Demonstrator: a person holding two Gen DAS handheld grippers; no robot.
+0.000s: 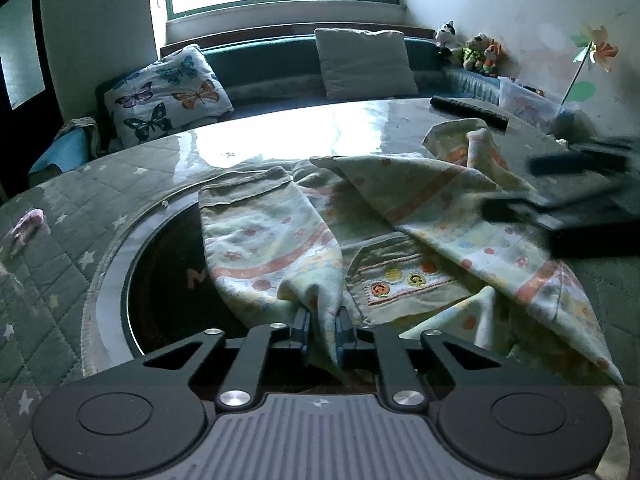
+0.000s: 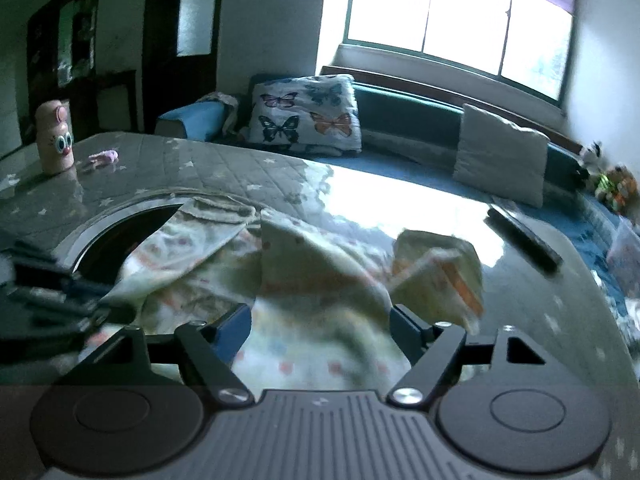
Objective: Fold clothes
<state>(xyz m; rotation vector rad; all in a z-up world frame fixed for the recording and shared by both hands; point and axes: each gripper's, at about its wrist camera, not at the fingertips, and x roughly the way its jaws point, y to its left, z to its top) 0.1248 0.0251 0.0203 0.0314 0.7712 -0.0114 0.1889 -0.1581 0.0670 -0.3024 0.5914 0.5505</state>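
A pale child's garment point(image 1: 400, 216) with orange stripes, dots and small embroidered motifs lies crumpled on the glossy table point(image 1: 280, 136). My left gripper point(image 1: 323, 324) is shut on a bunched fold of the garment at its near edge. My right gripper point(image 2: 320, 320) is open, its fingers wide apart just above the garment point(image 2: 320, 280). It shows blurred at the right of the left wrist view point(image 1: 560, 192). The left gripper shows blurred at the left of the right wrist view point(image 2: 48, 292).
A dark round inset point(image 1: 168, 280) lies in the table under the garment's left part. A black remote point(image 1: 468, 112) lies at the far right. A pink bottle point(image 2: 54, 140) and a small pink item point(image 2: 104, 158) stand far left. A cushioned bench point(image 1: 280, 64) runs behind.
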